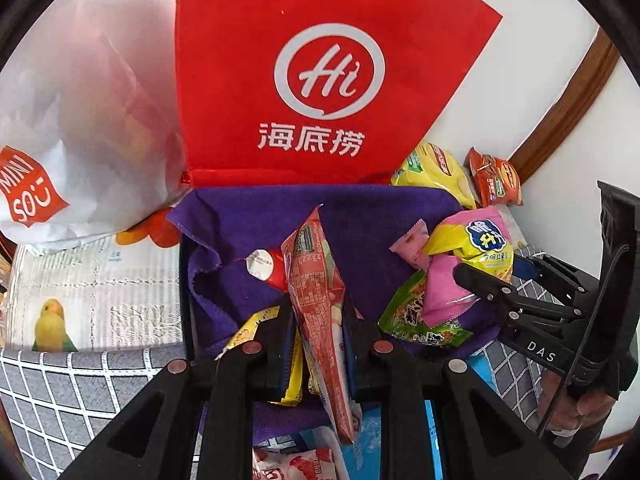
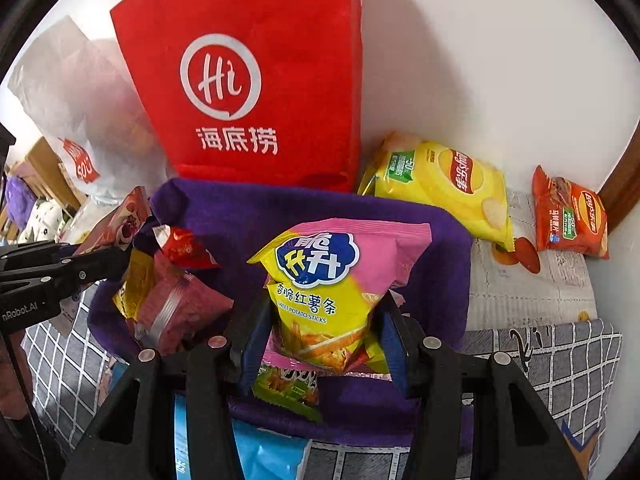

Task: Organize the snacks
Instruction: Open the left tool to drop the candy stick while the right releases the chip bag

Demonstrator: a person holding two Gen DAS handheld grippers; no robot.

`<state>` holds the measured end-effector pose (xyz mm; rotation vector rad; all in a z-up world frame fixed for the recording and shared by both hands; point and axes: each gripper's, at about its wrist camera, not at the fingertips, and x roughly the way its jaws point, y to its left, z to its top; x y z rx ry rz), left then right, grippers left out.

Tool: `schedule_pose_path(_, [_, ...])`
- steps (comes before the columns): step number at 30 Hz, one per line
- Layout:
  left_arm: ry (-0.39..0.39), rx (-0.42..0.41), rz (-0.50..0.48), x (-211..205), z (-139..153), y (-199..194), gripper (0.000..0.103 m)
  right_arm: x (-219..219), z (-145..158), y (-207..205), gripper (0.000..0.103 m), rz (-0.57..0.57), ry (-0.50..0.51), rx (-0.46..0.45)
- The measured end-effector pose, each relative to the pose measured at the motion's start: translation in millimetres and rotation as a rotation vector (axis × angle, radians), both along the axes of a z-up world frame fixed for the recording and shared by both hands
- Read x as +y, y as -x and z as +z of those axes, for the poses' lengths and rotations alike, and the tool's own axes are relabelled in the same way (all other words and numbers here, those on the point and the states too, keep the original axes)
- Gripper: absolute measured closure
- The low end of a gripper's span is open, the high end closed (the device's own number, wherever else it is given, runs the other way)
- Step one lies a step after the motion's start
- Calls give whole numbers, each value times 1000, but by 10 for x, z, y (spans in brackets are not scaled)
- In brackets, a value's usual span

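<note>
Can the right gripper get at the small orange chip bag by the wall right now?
Probably not yet: the right gripper is shut on a pink and yellow snack bag. The orange chip bag itself lies in the open, nothing on it.

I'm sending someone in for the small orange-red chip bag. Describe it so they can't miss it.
Start at the tall red Hi tote standing against the white wall. Right of it lies a big yellow chip bag; further right, near the brown wooden trim, sits the small orange-red chip bag. It is much smaller than its yellow neighbour.
</note>
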<state>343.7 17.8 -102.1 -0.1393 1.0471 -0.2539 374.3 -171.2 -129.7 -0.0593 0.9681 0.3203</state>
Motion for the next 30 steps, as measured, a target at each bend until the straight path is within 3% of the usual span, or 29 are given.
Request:
schedule_pose_path(10, [-2, 35, -21, -99, -133, 1, 83, -14, 18, 0, 51, -4, 35, -5])
schedule_pose_path(14, [3, 52, -24, -129, -199, -16, 83, -71, 110, 28, 44, -11, 30, -30])
schedule_pose_path(27, [6, 31, -31, -148, -158, -14, 83, -182, 343, 117, 43, -34, -5, -116])
schedule_pose_path(30, [7, 44, -33, -140, -151, -20, 75, -173, 352, 125, 43, -36, -4, -117])
